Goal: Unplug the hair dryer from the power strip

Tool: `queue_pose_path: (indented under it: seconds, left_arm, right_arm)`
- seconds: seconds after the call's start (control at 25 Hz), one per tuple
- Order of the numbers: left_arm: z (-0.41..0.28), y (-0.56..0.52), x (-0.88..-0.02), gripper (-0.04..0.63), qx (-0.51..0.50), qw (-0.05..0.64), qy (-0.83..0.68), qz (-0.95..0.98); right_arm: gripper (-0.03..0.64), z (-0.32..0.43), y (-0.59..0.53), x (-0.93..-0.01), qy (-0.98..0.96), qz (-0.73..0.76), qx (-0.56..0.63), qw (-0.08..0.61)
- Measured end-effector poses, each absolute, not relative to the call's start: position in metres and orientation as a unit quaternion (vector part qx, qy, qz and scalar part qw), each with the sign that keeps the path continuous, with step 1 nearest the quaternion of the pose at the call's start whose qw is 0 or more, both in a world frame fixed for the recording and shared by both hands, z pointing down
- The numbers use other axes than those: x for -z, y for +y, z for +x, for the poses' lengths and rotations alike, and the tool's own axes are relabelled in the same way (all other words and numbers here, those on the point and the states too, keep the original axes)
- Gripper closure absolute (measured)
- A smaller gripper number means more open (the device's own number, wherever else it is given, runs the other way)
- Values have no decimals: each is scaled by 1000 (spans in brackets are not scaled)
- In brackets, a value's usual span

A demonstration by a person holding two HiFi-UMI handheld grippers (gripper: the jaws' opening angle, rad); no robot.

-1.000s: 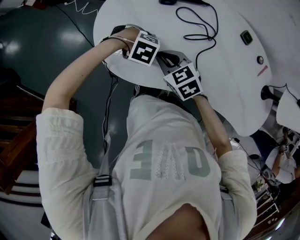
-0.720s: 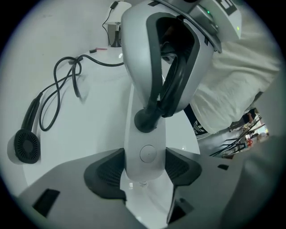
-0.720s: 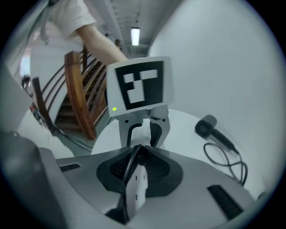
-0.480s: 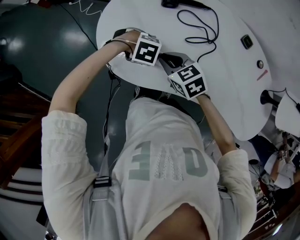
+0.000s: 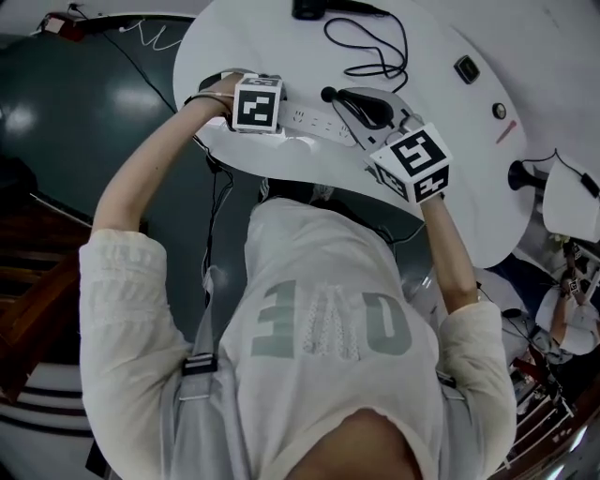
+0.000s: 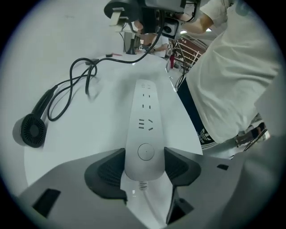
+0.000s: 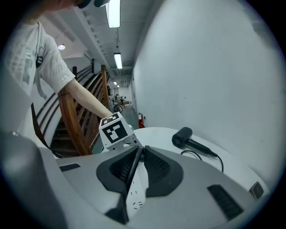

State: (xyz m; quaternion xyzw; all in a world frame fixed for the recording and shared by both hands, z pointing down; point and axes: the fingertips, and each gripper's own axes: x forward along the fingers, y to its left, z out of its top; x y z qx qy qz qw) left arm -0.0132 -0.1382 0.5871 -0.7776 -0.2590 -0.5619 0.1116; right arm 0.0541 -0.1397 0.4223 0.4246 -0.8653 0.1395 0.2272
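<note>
The white power strip (image 5: 314,121) (image 6: 145,120) lies on the round white table (image 5: 450,187), and its sockets in the left gripper view hold no plug. My left gripper (image 5: 267,114) (image 6: 144,156) is shut on the strip's near end by the round switch. My right gripper (image 5: 339,97) (image 7: 139,150) is lifted above the strip. It is shut on the dryer's black plug (image 5: 329,94), seen edge-on as a thin dark strip (image 7: 131,170). The black hair dryer (image 5: 319,7) (image 6: 33,129) (image 7: 183,136) lies at the table's far side, with its cord (image 5: 375,47) (image 6: 67,89) looped beside it.
A small black block (image 5: 466,68), a round knob (image 5: 499,111) and a red mark (image 5: 506,131) lie on the table's right part. The table edge runs close to the person's body. Wooden stairs (image 7: 71,120) stand to the left and another person (image 5: 567,319) at lower right.
My right gripper has risen and swung right, away from the power strip, with the plug in its jaws. My left gripper has stayed on the strip.
</note>
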Motion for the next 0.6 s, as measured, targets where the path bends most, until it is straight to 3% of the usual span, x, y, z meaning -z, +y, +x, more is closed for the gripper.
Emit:
queue_pose_path:
  seconds: [0.6]
  left_arm:
    - [-14,-139,-589,319,571,115,-248,-774]
  right_arm:
    - [565,38,-147,-429,-865,418,-119,251]
